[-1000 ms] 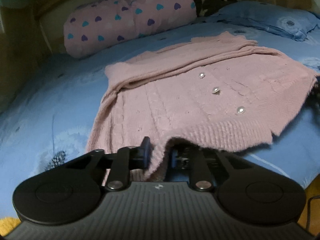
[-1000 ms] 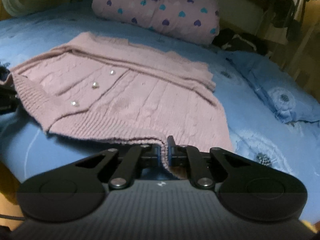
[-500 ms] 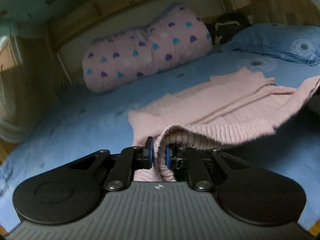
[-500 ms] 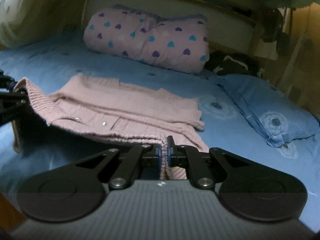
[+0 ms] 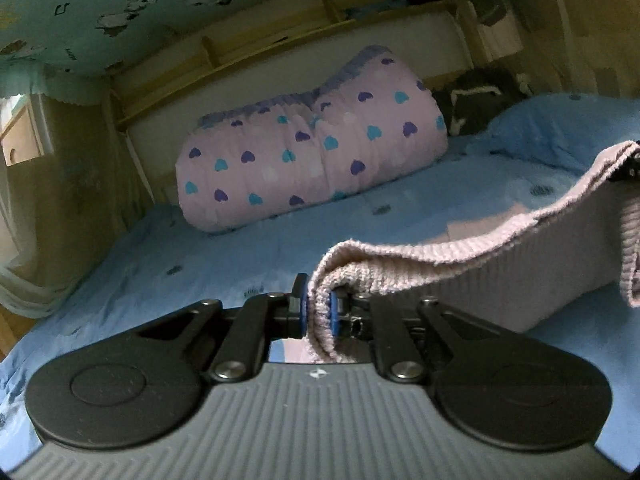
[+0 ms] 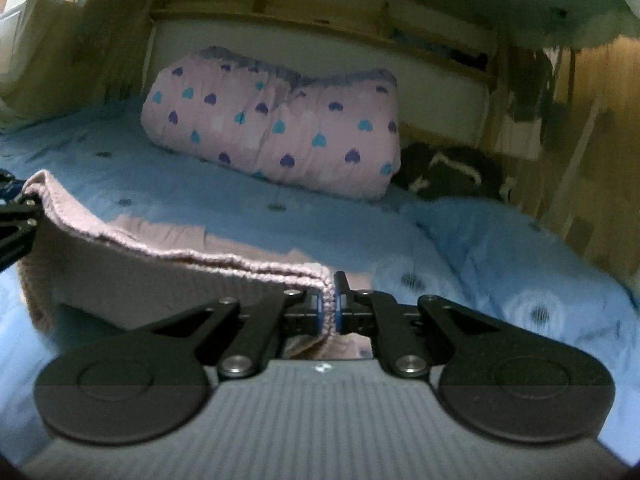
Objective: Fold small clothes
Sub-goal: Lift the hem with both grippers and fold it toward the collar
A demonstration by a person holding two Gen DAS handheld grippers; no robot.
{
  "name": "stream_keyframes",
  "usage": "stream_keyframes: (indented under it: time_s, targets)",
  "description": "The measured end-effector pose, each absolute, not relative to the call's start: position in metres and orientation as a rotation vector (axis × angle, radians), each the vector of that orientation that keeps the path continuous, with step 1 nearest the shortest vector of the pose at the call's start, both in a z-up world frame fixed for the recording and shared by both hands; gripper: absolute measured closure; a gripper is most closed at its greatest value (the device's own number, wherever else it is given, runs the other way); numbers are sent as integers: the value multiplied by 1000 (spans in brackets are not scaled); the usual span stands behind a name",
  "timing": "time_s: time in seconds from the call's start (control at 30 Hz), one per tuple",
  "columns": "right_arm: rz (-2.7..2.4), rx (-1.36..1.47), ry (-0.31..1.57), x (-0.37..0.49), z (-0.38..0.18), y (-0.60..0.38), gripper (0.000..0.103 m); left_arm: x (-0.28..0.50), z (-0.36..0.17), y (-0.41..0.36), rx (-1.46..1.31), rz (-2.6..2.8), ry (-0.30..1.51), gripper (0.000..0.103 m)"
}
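A pink knitted cardigan (image 5: 460,264) hangs by its ribbed hem above the blue bed sheet (image 5: 200,264). My left gripper (image 5: 318,314) is shut on one hem corner. My right gripper (image 6: 328,308) is shut on the other corner of the cardigan (image 6: 168,276). The hem is stretched between the two grippers and sags a little. The far part of the cardigan still lies flat on the sheet (image 6: 160,208). The right gripper shows at the right edge of the left wrist view (image 5: 628,164); the left gripper shows at the left edge of the right wrist view (image 6: 16,208).
A rolled pink quilt with hearts (image 5: 312,148) lies against the headboard, also in the right wrist view (image 6: 276,128). A blue pillow (image 6: 520,248) lies at the right. A dark garment (image 6: 448,172) sits in the back corner. A wooden shelf (image 5: 280,44) runs above the headboard.
Both grippers have lifted the cardigan's hem up off the bed and carried it toward the headboard. The buttoned front has swung out of sight beneath the raised hem.
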State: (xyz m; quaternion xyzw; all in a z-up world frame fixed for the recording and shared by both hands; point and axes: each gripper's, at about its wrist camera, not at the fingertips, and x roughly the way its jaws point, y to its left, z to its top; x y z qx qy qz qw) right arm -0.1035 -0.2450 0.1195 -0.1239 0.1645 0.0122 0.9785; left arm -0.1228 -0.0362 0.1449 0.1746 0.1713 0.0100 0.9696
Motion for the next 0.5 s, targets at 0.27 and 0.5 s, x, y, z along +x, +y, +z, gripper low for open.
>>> stream_keyframes:
  time_s: [0.27,0.5]
  targets:
    - [-13,-307,277,-46,134,-237,95,-40,169,-37,378,34,334,91]
    - [-46,-317,268,11,128,-233,95,39,157,-44,362,61,393,91]
